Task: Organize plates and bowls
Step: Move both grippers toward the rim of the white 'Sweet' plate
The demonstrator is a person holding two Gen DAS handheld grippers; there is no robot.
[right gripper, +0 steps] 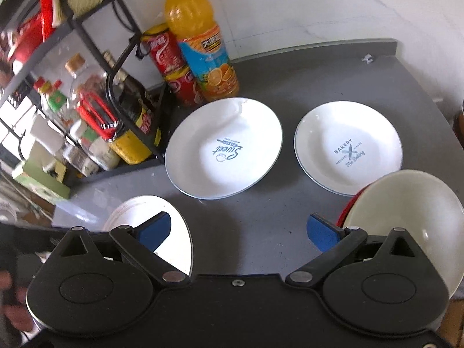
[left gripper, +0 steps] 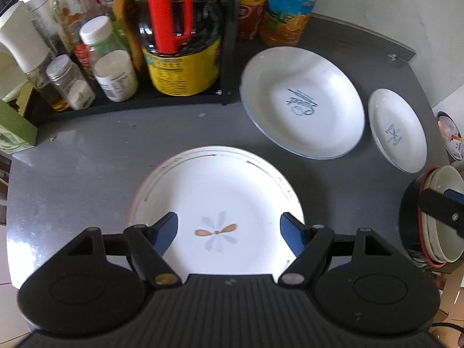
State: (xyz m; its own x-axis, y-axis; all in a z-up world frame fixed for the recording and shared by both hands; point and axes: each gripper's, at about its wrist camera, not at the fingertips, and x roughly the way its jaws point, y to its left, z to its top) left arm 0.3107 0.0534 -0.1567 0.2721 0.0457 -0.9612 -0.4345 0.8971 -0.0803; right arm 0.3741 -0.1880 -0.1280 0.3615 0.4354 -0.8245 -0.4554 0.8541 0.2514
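Observation:
A white plate with a flower motif (left gripper: pixel 214 200) lies on the grey table right below my left gripper (left gripper: pixel 230 232), which is open with its blue pads over the plate's near half. A larger "Sweet" plate (left gripper: pixel 301 101) (right gripper: pixel 223 148) and a smaller "Bakery" plate (left gripper: pixel 397 130) (right gripper: pixel 348 148) lie side by side further back. At the right edge sits a cream bowl (right gripper: pixel 406 214) nested in a red-rimmed one (left gripper: pixel 435 226). My right gripper (right gripper: pixel 239 230) is open above bare table, its right finger beside the bowl's left rim. The flower plate (right gripper: pixel 179 232) shows behind its left finger.
A black wire rack (left gripper: pixel 229 43) at the back left holds jars, oil and sauce bottles. An orange juice bottle (right gripper: pixel 200 37) and red cans (right gripper: pixel 171 58) stand behind the "Sweet" plate. A green box (left gripper: pixel 14 130) sits at the left edge. The white wall bounds the table behind.

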